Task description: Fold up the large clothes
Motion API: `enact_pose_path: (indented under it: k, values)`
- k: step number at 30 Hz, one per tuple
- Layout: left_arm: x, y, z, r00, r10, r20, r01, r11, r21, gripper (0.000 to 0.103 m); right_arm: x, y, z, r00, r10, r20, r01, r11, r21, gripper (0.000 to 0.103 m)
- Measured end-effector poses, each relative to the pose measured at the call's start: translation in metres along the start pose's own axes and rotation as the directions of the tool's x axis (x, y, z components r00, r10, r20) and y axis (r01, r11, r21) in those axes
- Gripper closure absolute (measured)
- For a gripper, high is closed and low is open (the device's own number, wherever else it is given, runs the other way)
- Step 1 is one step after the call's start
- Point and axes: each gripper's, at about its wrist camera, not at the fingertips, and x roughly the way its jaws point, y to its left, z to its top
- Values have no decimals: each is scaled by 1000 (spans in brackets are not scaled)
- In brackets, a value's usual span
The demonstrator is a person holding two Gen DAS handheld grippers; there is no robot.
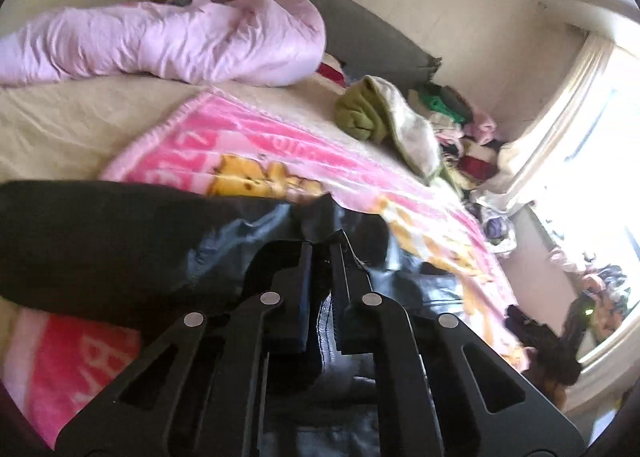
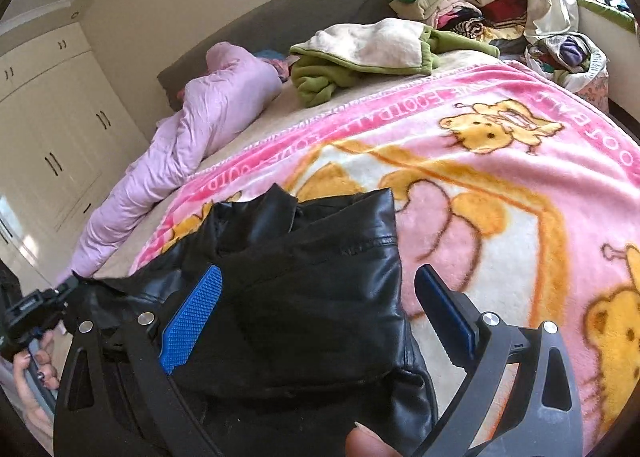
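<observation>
Left gripper [image 1: 322,253] closed, pinching a fold of the black jacket [image 2: 304,297]; its pads are buried in dark cloth, blurred. Right gripper [image 2: 320,313] open, jaws astride the jacket, not pressing. Jacket lies bunched at lower centre on the pink blanket [image 2: 500,185]; long axis unclear. Bag [image 2: 568,57] upper right holds clothes, contents indistinct.

- jacket [image 2: 320,297]: black leather look, glossy, creased
- blanket [image 2: 500,185]: fuzzy pink fleece
- right gripper [image 2: 316,313]: matt black plastic, blue textured pads
- duvet [image 2: 208,117]: smooth crinkly lilac cloth
</observation>
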Motion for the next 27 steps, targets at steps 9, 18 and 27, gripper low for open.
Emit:
enact_pose_path:
  k: [9,18,27]
  values:
    - [65,59,-21,958,219,-185,-229,973,-32,103,21,28,-3,999,-33,-34,29,993,-113,7]
    - [36,38,-12,955,288,-74,-287,958,24,103,82,28,1,985,-123,-124,102,981,-164,40]
    - [67,8,-34,968,175,-182,-166,984,65,87,120,-14,-16,950,-225,-215,204,972,-115,42]
